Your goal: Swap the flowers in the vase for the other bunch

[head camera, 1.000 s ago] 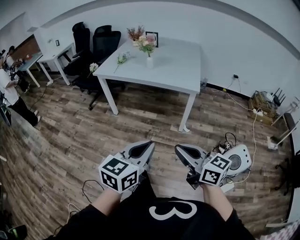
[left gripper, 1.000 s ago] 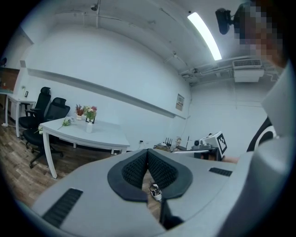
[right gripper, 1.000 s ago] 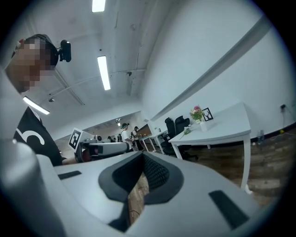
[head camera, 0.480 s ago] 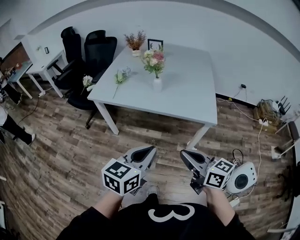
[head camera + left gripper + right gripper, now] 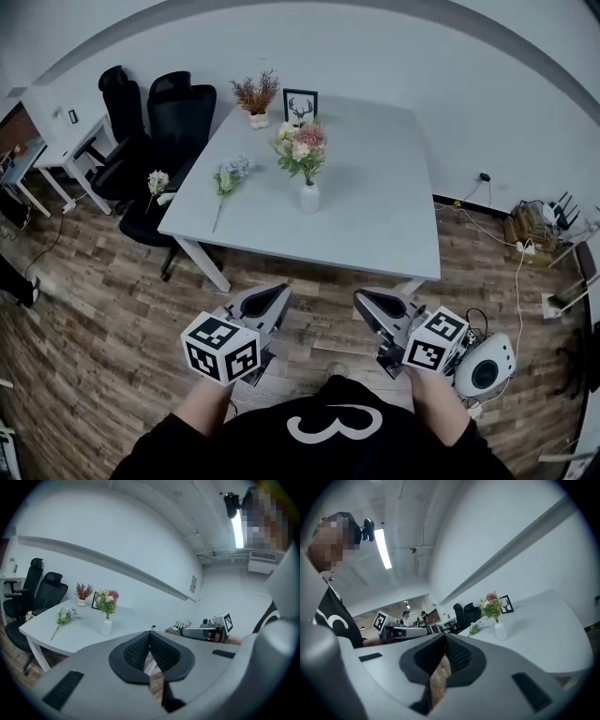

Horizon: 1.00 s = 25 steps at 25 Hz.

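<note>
Head view: hand-held grippers, left (image 5: 275, 294) and right (image 5: 368, 300), clenched over seemingly wooden floor (image 5: 94, 309) by table (image 5: 375, 187).

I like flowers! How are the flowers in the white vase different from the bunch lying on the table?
The vase flowers stand upright; the loose bunch lies flat on the table. The vase flowers look fuller, pink and cream; the loose bunch is thinner, bluish-white. Both have green leaves.

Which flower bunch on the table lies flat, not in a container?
The pale blue bunch by the left edge of the table. The pink bunch stands in the white vase; the rust one in a pot.
</note>
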{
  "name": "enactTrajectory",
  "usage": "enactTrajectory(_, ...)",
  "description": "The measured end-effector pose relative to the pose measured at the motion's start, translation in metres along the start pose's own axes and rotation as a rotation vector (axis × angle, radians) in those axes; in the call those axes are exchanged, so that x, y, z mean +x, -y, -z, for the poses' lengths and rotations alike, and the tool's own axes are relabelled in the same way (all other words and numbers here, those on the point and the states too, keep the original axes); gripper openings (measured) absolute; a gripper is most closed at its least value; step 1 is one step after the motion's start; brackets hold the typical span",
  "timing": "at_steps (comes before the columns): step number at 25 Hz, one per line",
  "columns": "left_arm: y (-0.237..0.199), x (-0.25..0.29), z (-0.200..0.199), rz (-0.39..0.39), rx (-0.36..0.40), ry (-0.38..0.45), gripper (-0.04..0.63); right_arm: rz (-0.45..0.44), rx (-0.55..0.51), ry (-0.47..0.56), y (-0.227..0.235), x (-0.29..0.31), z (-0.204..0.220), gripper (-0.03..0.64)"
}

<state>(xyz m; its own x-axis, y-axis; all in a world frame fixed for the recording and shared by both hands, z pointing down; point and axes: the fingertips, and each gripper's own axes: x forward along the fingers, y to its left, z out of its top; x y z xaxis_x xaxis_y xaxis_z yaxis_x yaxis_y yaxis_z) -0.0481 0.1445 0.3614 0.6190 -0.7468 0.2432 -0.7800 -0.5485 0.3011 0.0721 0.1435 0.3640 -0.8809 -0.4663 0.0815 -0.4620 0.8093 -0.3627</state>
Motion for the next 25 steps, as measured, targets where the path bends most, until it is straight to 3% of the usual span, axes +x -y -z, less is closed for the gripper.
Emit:
enactTrajectory(9, -0.057, 0.08, -0.038, -0.036, -0.009, 0.01, 0.011, -0.101, -0.009, 0.009, 0.084, 0.068, -0.04, 0.009)
enactTrajectory(14, -0.096, 0.138, -0.065, -0.053, -0.096, 0.024, 0.011, -0.139, 0.025, -0.009, 0.151, 0.1, -0.067, 0.009)
enactTrajectory(18, -0.114, 0.18, -0.088, -0.062, -0.103, 0.022, 0.011, -0.17, 0.023, -0.043, 0.194, 0.125, -0.084, 0.009)
enactTrajectory(25, -0.15, 0.198, -0.094, -0.101, -0.16, 0.015, 0.011, -0.233, 0.011, -0.068, 0.214, 0.157, -0.093, 0.011)
